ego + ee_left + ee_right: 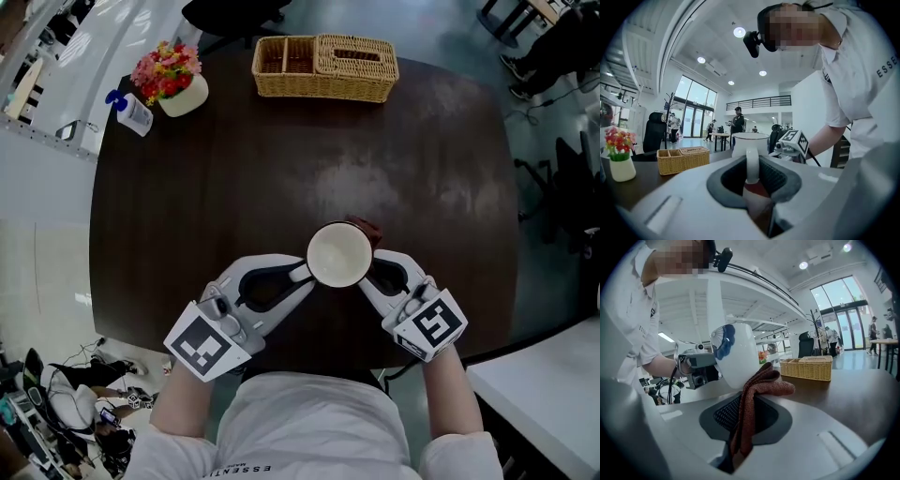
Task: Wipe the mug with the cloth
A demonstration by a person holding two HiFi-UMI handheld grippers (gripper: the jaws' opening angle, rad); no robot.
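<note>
A white mug (339,254) hangs above the near middle of the dark table, its mouth facing up. My left gripper (302,273) is shut on the mug's handle (752,163), which runs upright between the jaws in the left gripper view. My right gripper (372,265) is shut on a reddish-brown cloth (752,399). The cloth's free end presses against the mug's side (737,357), which carries a blue mark. In the head view a bit of the cloth (367,228) peeks out beyond the mug's far right rim.
A wicker basket (323,66) with a lidded half stands at the table's far edge. A flower pot (174,79) and a small bottle (131,111) sit at the far left. A white desk (544,394) is close at the right.
</note>
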